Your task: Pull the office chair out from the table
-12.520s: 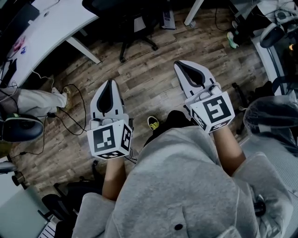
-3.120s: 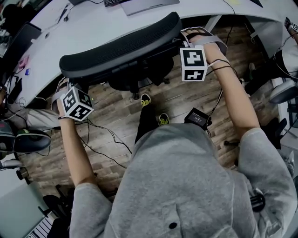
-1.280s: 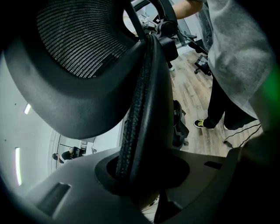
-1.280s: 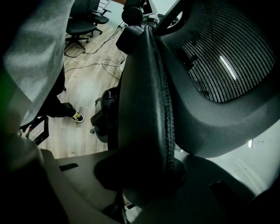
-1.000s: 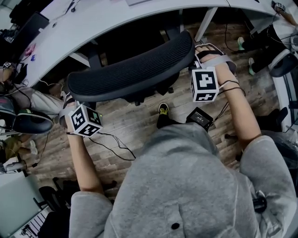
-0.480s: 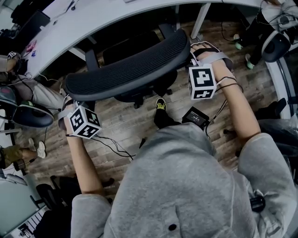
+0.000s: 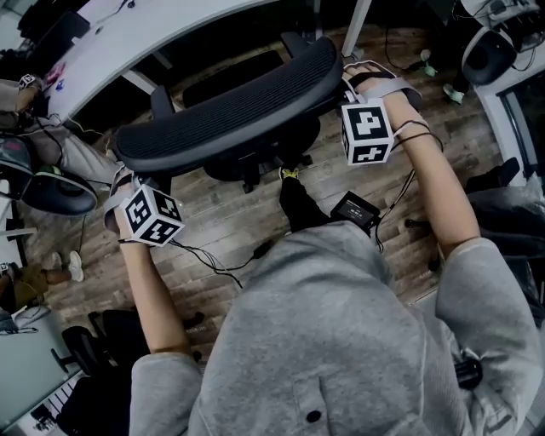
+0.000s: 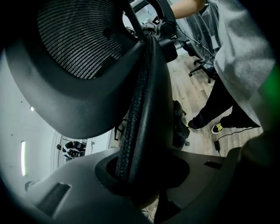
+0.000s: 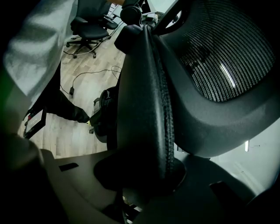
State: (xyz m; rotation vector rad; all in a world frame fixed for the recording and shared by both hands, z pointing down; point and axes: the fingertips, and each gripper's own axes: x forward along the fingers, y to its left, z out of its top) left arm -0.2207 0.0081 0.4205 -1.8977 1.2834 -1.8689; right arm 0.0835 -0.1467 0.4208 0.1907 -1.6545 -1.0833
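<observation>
**Gripping both ends of the office chair [image 7: 230,102] backrest beside the white tabletop [image 7: 128,43]**

Seen from the head view, the left tool [image 7: 119,180] is closed on the left end of the chair's curved black backrest, and the right tool [image 7: 366,81] is closed on the right end. Each gripper view shows the padded edge of the backrest pressed between that tool's two jaws, with the mesh panel spreading out beyond it.

The chair stands directly in front of the person. Its seat points toward the tabletop's curved edge and sits just beside it. One table leg [image 7: 356,25] slants down to the floor near the right tool.

On the wood-plank floor [image 7: 221,213], the person's shoe [image 7: 289,173] sits close behind the chair's base. A thin black cable [image 7: 209,255] trails across the planks under the left arm. A small black box [image 7: 356,211] shows just beside the right forearm.

Another dark chair [image 7: 55,192] stands near the left tool, and a further chair [image 7: 490,53] is at upper right.
</observation>
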